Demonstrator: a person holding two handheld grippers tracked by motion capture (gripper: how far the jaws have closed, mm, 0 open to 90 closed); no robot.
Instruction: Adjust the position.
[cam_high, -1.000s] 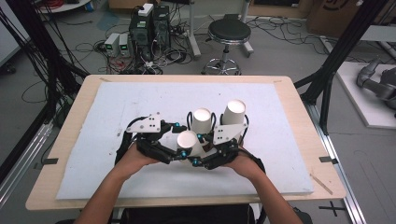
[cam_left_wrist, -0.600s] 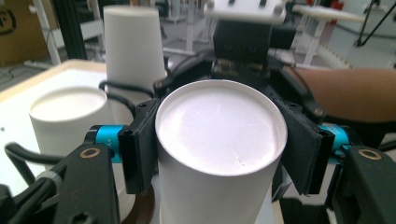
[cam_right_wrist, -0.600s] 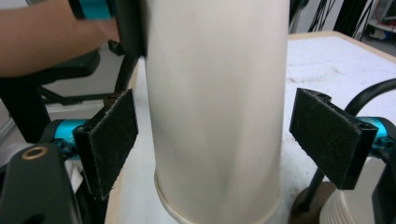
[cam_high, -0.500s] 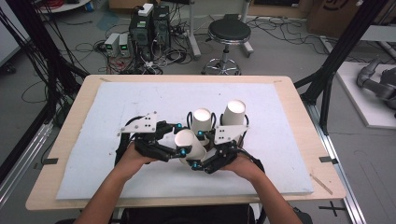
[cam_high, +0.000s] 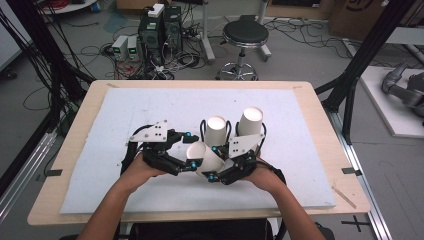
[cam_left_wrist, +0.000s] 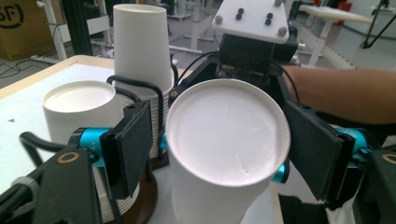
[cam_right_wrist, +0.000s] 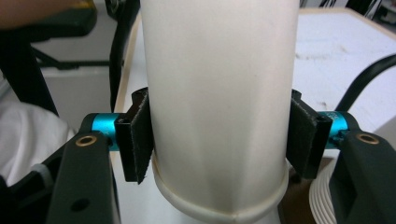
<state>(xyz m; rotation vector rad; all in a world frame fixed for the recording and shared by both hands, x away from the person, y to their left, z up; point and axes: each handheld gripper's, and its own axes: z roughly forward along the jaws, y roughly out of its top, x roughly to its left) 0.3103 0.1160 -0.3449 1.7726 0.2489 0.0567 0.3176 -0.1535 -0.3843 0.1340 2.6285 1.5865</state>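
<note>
now both grippers on one blank paper cup — right fingers clamping it, left fingers just opening around it

light: bright, even, from overhead | shadows: soft, faint | high view: slightly soft | gripper views: near cup blurred

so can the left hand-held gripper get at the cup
Probably yes: the cup sits base-first between the jaws of the left hand-held gripper, which have just been opening and stand clear of it. The right hand-held gripper, jaws just closing, clamps it near the rim, leaving the base free.
</note>
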